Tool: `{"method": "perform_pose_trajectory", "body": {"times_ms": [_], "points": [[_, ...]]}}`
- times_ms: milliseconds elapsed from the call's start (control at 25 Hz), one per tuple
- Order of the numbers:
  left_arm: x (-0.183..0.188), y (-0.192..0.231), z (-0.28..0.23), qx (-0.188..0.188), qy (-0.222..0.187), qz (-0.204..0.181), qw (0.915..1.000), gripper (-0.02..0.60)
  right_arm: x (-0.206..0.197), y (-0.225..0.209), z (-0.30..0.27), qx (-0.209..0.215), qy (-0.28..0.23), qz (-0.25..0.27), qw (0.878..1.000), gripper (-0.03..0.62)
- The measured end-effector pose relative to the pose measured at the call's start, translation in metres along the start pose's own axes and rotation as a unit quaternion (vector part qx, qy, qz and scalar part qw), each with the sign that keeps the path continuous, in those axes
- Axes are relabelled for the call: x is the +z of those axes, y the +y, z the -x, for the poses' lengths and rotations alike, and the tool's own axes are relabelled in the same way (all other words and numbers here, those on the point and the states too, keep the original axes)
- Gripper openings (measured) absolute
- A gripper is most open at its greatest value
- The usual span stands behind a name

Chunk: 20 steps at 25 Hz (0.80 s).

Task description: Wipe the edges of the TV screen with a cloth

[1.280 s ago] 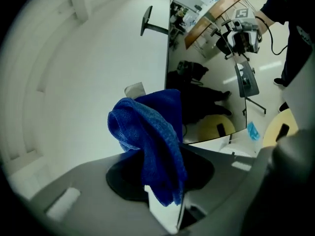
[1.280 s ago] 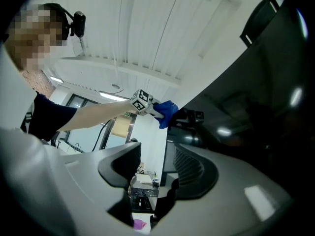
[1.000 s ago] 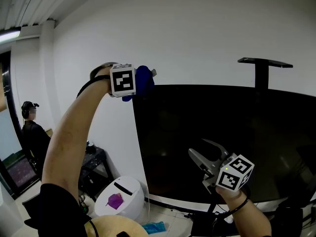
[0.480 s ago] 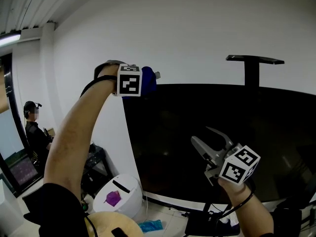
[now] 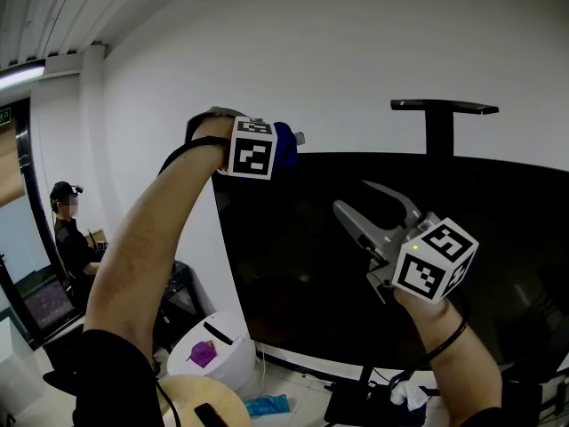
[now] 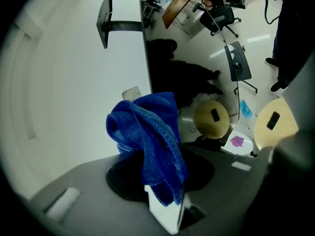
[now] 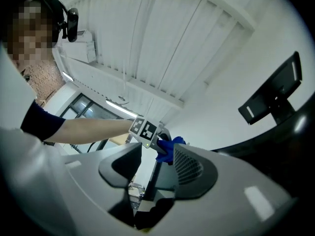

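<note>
Your left gripper point(image 5: 294, 140) clamps the cloth point(image 6: 147, 132) at the TV screen's point(image 5: 293, 265) eleven o'clock corner, where it could slip off the edge; your right gripper's point(image 5: 352, 195) empty jaws stand apart, just narrowing.

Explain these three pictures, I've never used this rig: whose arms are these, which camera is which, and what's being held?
No robot here: a person holds a two-jaw gripper in each hand. The head view comes from a camera on their head; the other two cameras ride on the grippers, looking along the jaws. The left gripper is shut on a blue cloth, held at the top edge of the black TV screen near its left corner. The right gripper is raised before the screen, jaws apart after just closing slightly, nothing between them.
</note>
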<state>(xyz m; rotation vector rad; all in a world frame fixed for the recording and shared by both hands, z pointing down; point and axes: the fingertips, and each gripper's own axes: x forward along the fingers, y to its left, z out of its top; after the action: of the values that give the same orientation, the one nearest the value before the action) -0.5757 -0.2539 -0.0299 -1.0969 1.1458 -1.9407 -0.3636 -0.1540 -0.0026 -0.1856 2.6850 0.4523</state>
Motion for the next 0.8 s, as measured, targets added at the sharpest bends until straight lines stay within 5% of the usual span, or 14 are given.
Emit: {"method": "perform_pose_trajectory", "body": {"times_ms": [240, 560, 800], "points": [[0.072, 0.011, 0.016, 0.000, 0.002, 0.000, 1.0000, 0.114, 0.018, -0.022, 0.052, 0.008, 0.014, 0.017, 1.000, 0.192], [0.080, 0.017, 0.024, 0.003, 0.028, -0.029, 0.9992, 0.114, 0.022, -0.019, 0.069, -0.008, 0.025, 0.021, 0.999, 0.182], [0.122, 0.020, 0.037, 0.019, 0.016, -0.058, 0.9980, 0.114, 0.014, -0.023, 0.104, -0.037, 0.034, 0.040, 0.998, 0.179]]}}
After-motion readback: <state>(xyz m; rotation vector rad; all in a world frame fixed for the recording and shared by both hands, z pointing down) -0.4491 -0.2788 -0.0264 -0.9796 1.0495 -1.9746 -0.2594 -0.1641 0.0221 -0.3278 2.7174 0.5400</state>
